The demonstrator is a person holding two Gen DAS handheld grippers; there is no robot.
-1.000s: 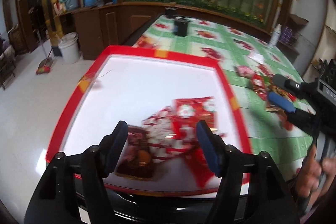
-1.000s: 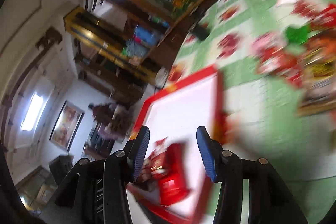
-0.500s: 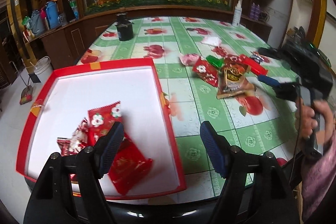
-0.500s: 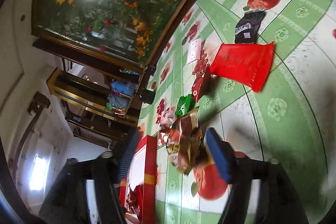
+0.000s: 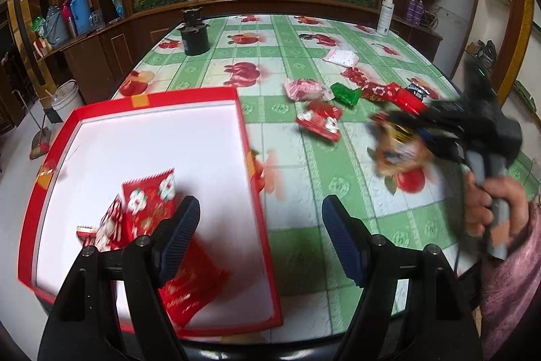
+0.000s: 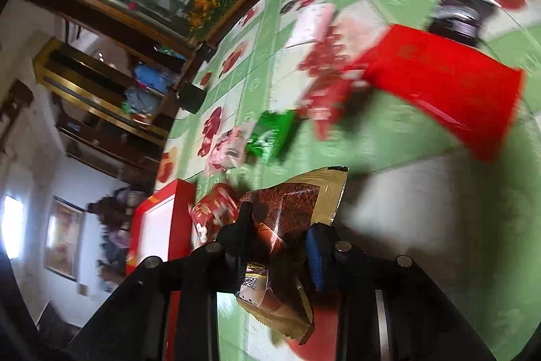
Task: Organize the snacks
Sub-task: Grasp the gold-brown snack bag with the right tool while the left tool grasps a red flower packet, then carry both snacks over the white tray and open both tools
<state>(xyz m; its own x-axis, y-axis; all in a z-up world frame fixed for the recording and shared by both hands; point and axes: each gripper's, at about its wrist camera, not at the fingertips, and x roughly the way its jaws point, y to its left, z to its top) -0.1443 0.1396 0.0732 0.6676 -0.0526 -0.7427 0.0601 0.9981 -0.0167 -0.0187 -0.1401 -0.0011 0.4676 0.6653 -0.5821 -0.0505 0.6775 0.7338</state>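
One brown-and-gold snack packet (image 6: 287, 225) sits pinched in the right claw (image 6: 277, 246) above the surface (image 5: 304, 192), light, crinkly and slippery, best held at its flat sealed edge, while the left claw (image 5: 260, 232) gapes wide and empty over the red tray (image 5: 243, 124).

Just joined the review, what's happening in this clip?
A person is sorting snack packets from a green-checked table into a red tray. The right gripper is shut on a brown-and-gold snack packet. The left gripper hangs open over the tray's right edge, holding nothing. A few red packets already lie in the tray.
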